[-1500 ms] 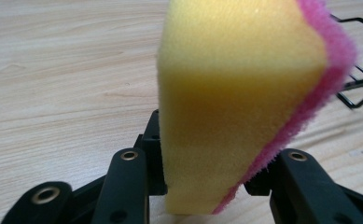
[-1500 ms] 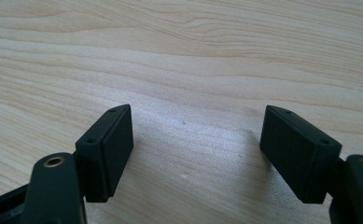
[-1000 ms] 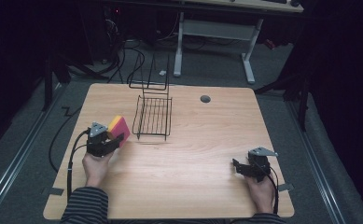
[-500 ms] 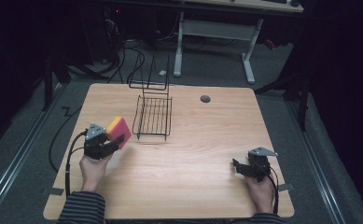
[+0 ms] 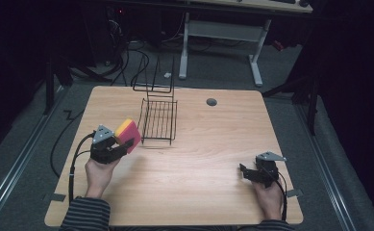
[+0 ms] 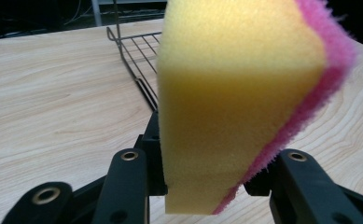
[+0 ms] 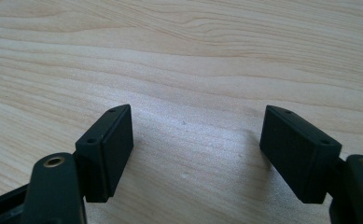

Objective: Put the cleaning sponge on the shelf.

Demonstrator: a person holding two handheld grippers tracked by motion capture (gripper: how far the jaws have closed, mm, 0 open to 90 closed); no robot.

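Light wooden table (image 5: 199, 159) w/ black wire rack (image 5: 159, 120) toward its far side. Left gripper (image 5: 122, 144) pinches yellow-and-pink foam sponge (image 5: 128, 134), lifted just beside rack's left edge, probably clear of it. Keep squeeze firm, approach rack level. Right gripper (image 5: 244, 172) rests spread, nothing between.

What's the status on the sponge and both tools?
Left tool shut on sponge, held above the table. Right tool open, empty, low over bare wood. Wire rack just beyond sponge, path unobstructed.
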